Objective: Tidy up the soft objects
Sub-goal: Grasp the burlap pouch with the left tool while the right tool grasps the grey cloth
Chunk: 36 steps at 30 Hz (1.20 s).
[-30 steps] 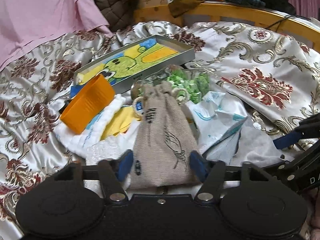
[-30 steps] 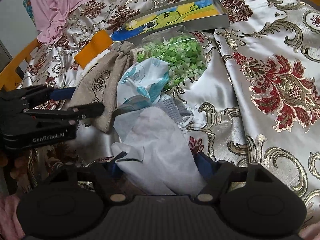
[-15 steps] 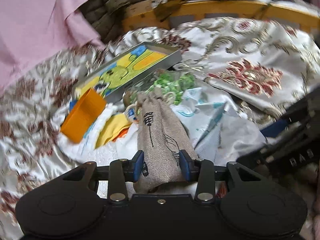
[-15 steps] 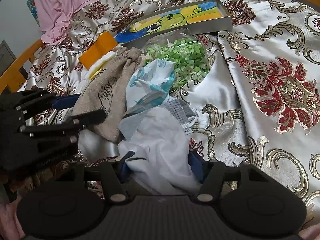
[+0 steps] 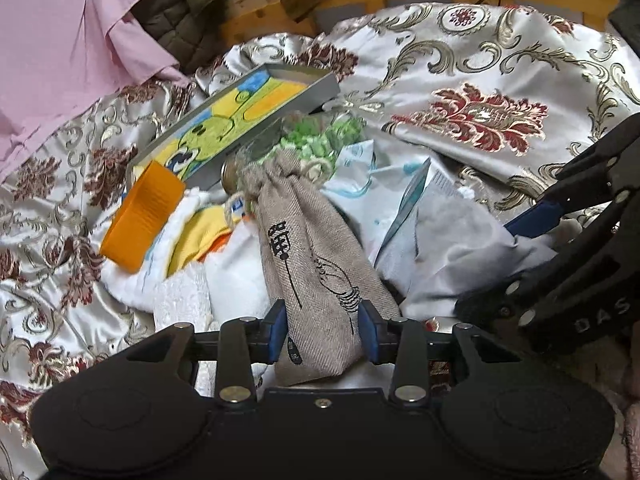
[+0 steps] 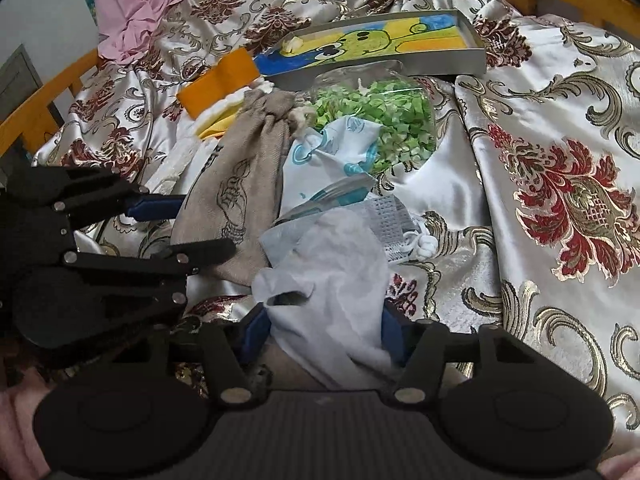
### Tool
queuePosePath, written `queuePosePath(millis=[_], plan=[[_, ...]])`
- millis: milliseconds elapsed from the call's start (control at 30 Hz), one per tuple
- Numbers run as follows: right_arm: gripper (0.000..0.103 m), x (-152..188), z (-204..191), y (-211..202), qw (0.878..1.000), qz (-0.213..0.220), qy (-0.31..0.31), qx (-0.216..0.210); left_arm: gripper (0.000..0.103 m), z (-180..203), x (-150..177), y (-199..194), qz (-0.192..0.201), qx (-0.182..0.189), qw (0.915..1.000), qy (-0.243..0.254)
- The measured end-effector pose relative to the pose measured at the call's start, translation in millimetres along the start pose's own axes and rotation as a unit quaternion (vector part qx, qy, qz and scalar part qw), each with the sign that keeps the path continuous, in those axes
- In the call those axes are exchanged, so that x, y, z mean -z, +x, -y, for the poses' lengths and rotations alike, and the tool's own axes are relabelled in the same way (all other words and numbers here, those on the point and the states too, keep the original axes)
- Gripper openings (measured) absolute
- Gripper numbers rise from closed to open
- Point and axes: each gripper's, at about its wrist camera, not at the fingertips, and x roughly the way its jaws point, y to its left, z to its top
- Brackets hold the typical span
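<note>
While nothing in either view is looking sorted yet, both claws are taking hold of soft items at the near edge of the heap. The left gripper is pinching the bottom end of the burlap pouch, its blue pads pressing into both sides of the cloth, and the pouch is stretching away ahead of it toward its drawn neck. The right gripper is closing its jaws around the white cloth, which is bunching between the pads; the pads seem to be touching it on both sides.

Still lying ahead of the claws are a bag of green pieces, a white-and-teal packet, an orange sponge-like piece ahead and left of the left gripper, and white and yellow fabrics. I judge the task barely begun.

The destination for these things is not showing. What lies under the white cloth is hidden, the pouch's contents cannot be told, and the tin with the cartoon lid is being partly covered.
</note>
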Motion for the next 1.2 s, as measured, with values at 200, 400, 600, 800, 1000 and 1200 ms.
queuePosePath(millis=[200, 400, 600, 800, 1000, 1200], plan=[[0.046, -1, 3, -2, 1.000, 0.008, 0.004, -0.003, 0.030, 0, 0, -3, 0.005, 0.012, 0.9999, -0.005], [0.032, -1, 2, -7, 1.000, 0.024, 0.000, 0.005, 0.020, 10, 0, -7, 0.006, 0.028, 0.9995, 0.012], [0.018, 2, -2, -21, 0.998, 0.063, -0.012, -0.003, 0.016, 20, 1, -13, 0.020, 0.023, 0.9991, 0.030], [0.015, 1, -4, -29, 0.995, 0.093, -0.023, -0.013, 0.013, 22, -2, -21, 0.048, 0.004, 0.9986, 0.023], [0.014, 3, -6, -44, 0.987, 0.152, -0.031, -0.034, 0.012, 16, -4, -30, 0.085, -0.018, 0.9962, -0.010], [0.014, 4, -8, -61, 0.973, 0.220, -0.046, -0.044, 0.012, 9, -7, -42, 0.132, -0.043, 0.9892, -0.046]])
